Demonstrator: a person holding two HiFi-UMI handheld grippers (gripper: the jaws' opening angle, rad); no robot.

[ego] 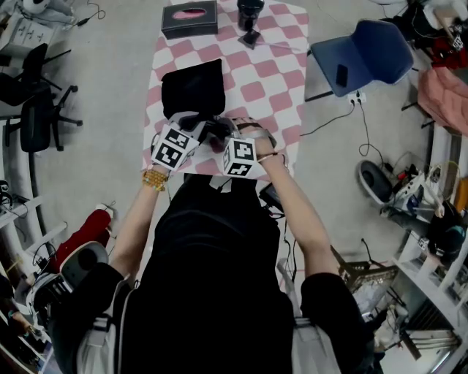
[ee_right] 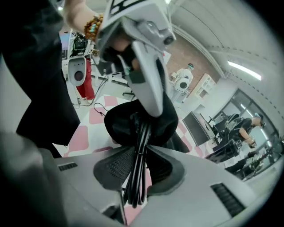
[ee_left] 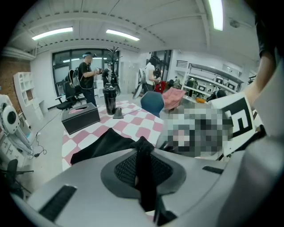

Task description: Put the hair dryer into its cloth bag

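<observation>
We pinch cloth bag [ee_left: 102, 144] edge in left gripper [ee_left: 144, 177] jaws, power cord [ee_right: 141, 137] in right gripper [ee_right: 135, 181] jaws; slack loops may slip, snag bag.

Straight down we look: the left gripper [ego: 184, 134] and right gripper [ego: 225, 143] sit close together at the near edge of the checked table [ego: 272, 86], with something dark between them that can't be made out. The black bag [ego: 191, 88] lies flat just beyond. At the far end are a tissue box [ego: 189, 20] and a dark stand [ego: 249, 22]. A blue chair [ego: 369, 55] stands to the right.
</observation>
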